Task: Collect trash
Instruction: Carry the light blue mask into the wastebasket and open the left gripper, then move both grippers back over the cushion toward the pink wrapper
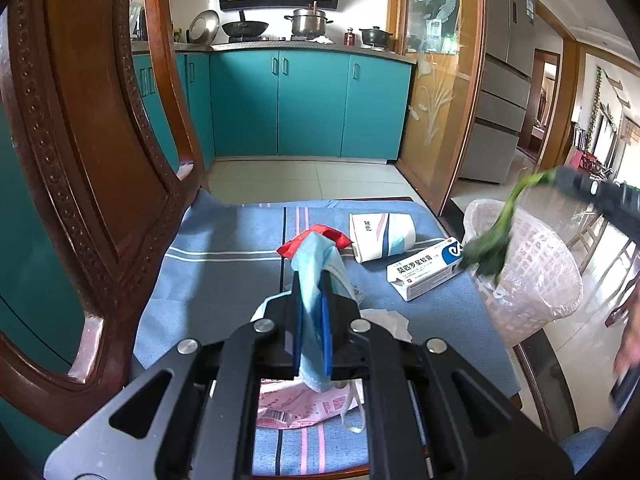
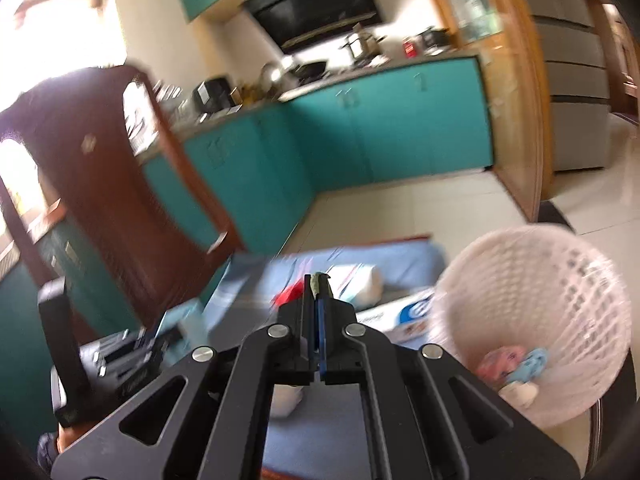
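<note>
- Right now the right gripper (image 2: 316,280) is clamped on a limp green scrap (image 1: 494,236), which dangles over the near rim of the white mesh basket (image 1: 532,280); in its own blurred view only a green sliver shows at the closed tips.
- Best practice, I judge, is to bring the scrap fully over the basket mouth before letting go, since it hangs partly outside the rim, next to the white medicine box (image 1: 426,268).
- Meanwhile the left gripper (image 1: 312,280) is pinching a blue face mask (image 1: 316,264) above the blue striped cloth (image 1: 224,248), and its loose ear loop trails toward the pink receipt (image 1: 296,404).
- Lift the mask clear so that the loop cannot drag the receipt or the red wrapper (image 1: 320,236) behind it.
- Pieces not yet collected on the cloth include the rolled white packet (image 1: 380,232) and a crumpled tissue (image 1: 390,320).
- Already in the basket lie pink and blue bits (image 2: 516,360).
</note>
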A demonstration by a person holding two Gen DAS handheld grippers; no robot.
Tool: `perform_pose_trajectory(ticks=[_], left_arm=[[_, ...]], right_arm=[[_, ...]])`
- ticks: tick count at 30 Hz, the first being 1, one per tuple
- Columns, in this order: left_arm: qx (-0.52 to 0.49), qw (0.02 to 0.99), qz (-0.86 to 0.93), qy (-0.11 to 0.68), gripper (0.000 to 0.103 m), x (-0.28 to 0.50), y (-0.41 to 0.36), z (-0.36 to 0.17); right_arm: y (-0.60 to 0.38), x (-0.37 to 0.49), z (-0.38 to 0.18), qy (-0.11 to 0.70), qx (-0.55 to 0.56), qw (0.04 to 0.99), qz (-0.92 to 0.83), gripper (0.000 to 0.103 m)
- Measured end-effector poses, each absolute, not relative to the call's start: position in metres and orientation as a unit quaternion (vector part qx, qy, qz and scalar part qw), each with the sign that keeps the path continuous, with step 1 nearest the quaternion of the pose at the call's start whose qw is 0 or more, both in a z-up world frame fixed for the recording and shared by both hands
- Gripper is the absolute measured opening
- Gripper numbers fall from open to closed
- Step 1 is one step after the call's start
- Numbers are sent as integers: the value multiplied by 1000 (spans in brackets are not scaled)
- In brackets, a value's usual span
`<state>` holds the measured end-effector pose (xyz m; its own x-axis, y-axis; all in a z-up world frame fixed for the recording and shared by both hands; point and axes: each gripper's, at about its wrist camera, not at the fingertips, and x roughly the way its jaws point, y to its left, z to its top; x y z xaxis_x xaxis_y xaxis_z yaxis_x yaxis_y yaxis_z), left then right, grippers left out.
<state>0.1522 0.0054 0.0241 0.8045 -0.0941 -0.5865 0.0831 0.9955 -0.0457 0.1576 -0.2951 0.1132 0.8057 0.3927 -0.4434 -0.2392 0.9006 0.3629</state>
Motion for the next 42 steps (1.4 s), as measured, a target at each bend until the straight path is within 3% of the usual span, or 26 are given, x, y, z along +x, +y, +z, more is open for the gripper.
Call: perform_pose_trajectory(ticks=[5,6,7,9,12,20,29,30,32,33,38,42], left_arm=[[-8,949,-48,311,9,152,4,24],[-6,949,-49,311,9,152,4,24],[-5,949,-50,312,9,152,3,23],[-3,949,-50,313,9,152,1,23],[-2,948,-52,314,9,152,-1,24],[11,942,-93,322,9,149,-32,21],[36,918,-253,302,9,178,-177,61],[30,914,-270,302,13,187,-194,67],[16,902,-289,320,50,211,-224,71],[14,903,-280,325,78,217,-229,69],[5,916,-229,330,77,203,-195,56],[14,940,-172,294,88,165,-125,60]], right_arm=[[-342,169,103,257,170,946,99,3],[-351,173,94,264,180,944,86,13],[-357,177,85,275,186,940,78,50],[-369,180,62,303,197,932,33,93],[-373,175,53,320,222,920,32,93],[-351,120,80,232,171,958,-9,96],[-413,80,89,121,257,954,-97,97],[-418,77,90,114,265,952,-103,97],[-425,74,90,103,276,950,-105,97],[-427,76,90,107,277,949,-103,97],[-420,93,84,151,266,950,-67,97],[-395,104,81,187,232,954,-27,97]])
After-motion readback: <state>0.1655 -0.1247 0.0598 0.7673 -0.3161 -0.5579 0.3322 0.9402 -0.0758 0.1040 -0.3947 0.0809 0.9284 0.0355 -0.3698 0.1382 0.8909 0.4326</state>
